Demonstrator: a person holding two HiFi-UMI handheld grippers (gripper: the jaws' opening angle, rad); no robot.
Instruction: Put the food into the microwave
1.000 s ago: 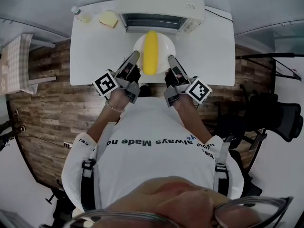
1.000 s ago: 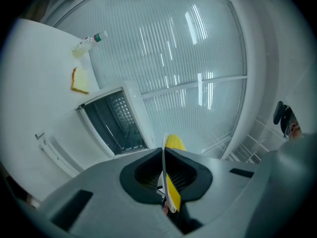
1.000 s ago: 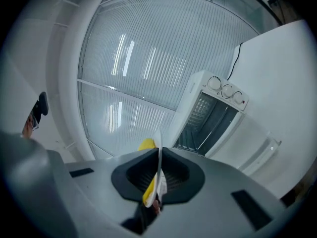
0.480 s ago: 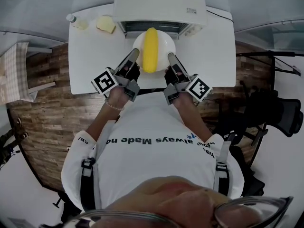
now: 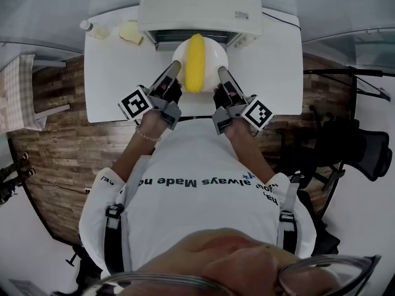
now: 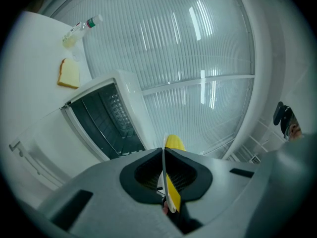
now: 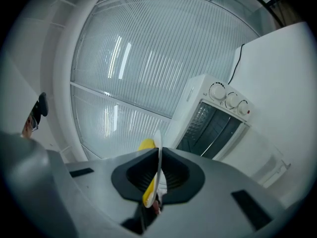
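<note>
Lying long-ways on a white plate [image 5: 215, 55], the long yellow food [image 5: 195, 71] is waiting right at the mouth of the microwave [image 5: 200, 5], not inside yet. You are holding the plate up off the desk [image 5: 117, 85]. Your left tongs [image 5: 173, 70] are pinching its left rim and your right tongs [image 5: 221, 74] are pinching its right rim. Both are squeezing tight on that thin edge.

Things could be going wrong here. You are only gripping a little bit of rim on each side. If one side is sinking lower than the other, the plate is tipping and the food is rolling off. If you are loosening one squeeze, the plate is slipping out. The plate is looking wide next to the opening, so it could be bumping the sides or the dropped door [image 6: 34, 148], and a bump is enough to make the food slide. Going in slow and flat is the safe way, I think.

Compared with a second ago, the plate is sitting closer to the microwave, with its far edge now reaching the opening. Your tongs are keeping the same hold on both sides. The slice of bread [image 5: 131, 32] and the bottle [image 5: 91, 29] are staying in their corner of the desk.
</note>
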